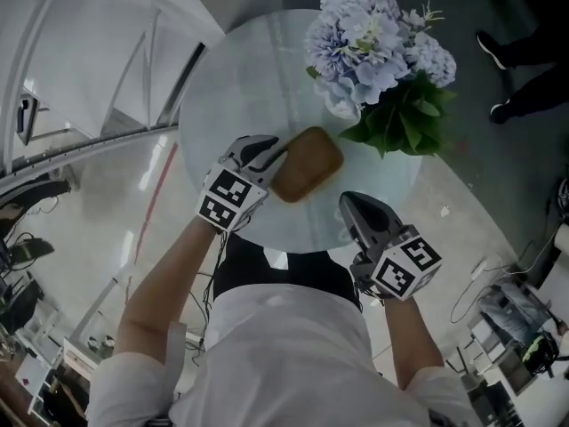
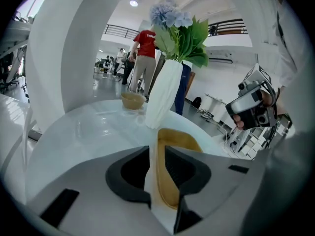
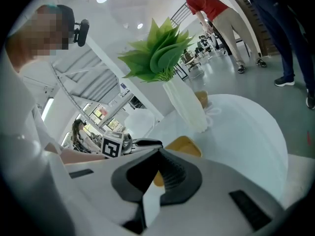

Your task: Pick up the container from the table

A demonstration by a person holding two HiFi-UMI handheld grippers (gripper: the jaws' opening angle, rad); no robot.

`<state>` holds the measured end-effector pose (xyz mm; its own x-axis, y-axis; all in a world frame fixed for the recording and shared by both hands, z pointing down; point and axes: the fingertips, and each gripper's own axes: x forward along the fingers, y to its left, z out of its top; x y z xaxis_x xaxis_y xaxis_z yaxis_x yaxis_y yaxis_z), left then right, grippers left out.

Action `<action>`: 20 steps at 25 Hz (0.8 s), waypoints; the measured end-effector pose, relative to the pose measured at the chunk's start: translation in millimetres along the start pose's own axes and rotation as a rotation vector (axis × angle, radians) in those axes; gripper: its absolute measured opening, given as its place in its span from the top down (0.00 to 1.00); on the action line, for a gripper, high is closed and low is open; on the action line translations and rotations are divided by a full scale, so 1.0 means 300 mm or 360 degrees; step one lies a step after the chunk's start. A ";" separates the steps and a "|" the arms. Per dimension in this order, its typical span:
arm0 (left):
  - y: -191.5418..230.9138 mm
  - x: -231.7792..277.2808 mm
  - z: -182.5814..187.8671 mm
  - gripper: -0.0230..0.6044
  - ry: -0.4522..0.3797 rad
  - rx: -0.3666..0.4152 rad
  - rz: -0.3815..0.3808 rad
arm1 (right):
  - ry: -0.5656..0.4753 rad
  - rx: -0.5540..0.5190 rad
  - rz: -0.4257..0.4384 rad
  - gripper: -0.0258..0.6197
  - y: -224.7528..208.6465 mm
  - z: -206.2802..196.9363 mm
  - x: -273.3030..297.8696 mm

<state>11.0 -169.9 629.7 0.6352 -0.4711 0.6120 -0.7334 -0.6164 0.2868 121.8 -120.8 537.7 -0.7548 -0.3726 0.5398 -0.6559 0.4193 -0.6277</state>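
Observation:
A tan, rounded oblong container lies on the round pale table, just in front of the flower vase. My left gripper is at its left end. In the left gripper view the container's thin rim wall runs between the two jaws, which are drawn in close on it, and its hollow inside shows to the right. My right gripper hovers by the table's near edge, right of the container and apart from it. Its jaws meet with nothing between them, and the container shows beyond.
A white vase of blue flowers and green leaves stands just behind the container. A small tan bowl sits beyond the vase. People stand on the floor past the table. Desks and cables line the right side.

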 end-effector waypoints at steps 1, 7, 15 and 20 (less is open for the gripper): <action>0.001 0.009 -0.004 0.81 0.0005 0.0003 0.0001 | 0.0002 0.0003 0.0000 0.93 -0.004 -0.005 0.000; -0.008 0.058 -0.049 0.81 0.0119 -0.0004 -0.0011 | 0.0007 0.0036 -0.0018 0.93 -0.030 -0.028 -0.011; -0.015 0.092 -0.084 0.81 0.0205 0.0016 -0.0008 | -0.0001 0.0081 -0.0030 0.93 -0.061 -0.045 -0.020; -0.006 0.098 -0.106 0.88 0.0258 0.0024 0.0033 | -0.0007 0.0090 -0.0036 0.93 -0.066 -0.053 -0.022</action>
<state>23.2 -162.5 670.5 0.5715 -0.3766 0.7291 -0.7415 -0.6176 0.2622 139.7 -113.4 555.5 -0.7396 -0.3852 0.5519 -0.6713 0.3632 -0.6461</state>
